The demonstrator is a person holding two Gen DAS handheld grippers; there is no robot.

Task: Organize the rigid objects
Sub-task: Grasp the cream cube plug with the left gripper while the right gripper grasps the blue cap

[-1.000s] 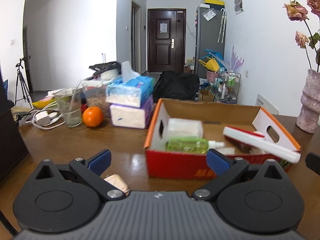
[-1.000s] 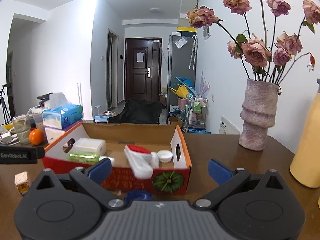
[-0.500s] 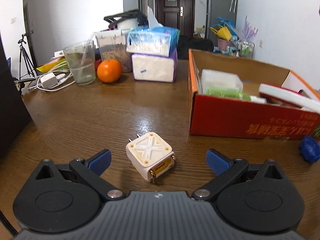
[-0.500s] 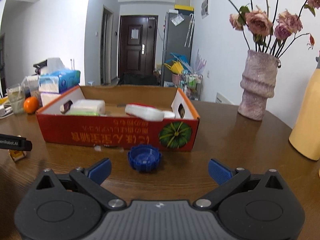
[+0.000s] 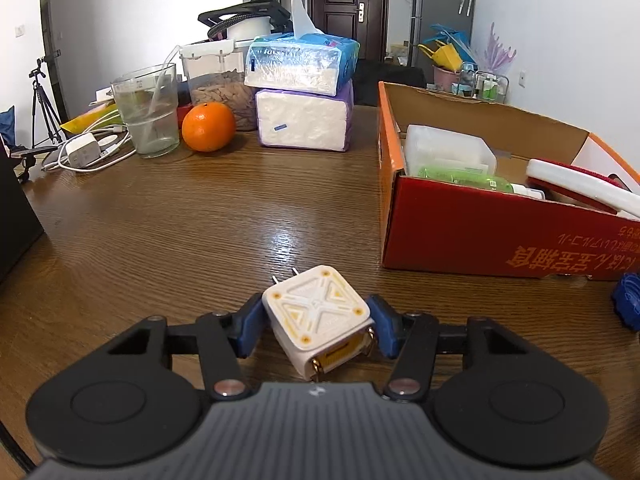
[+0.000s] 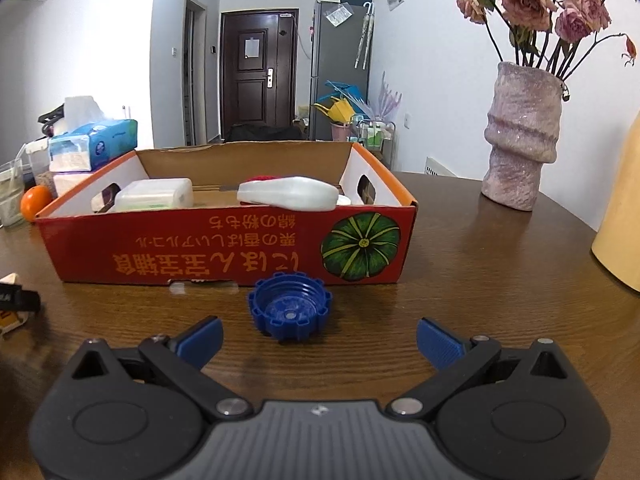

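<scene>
My left tool (image 5: 316, 326) is closing, its 2 pads at the flanks of the white plug adapter (image 5: 320, 320) on the table (image 5: 200, 232), just short of the red box (image 5: 500, 236). It looks light, stiff and smooth; flat sides suit the grip. My right tool (image 6: 318, 338) stands spread behind the blue cap (image 6: 290, 307), near that box's Japanese lettering.

Bare tabletop (image 5: 192, 220) beside box (image 5: 472, 236)

We're looking into a lived-in home: a wooden desk (image 5: 168, 216) carrying tissue packs (image 5: 302, 60), an orange (image 5: 208, 127), a flower vase (image 6: 520, 136), a front door (image 6: 256, 68) standing behind.
</scene>
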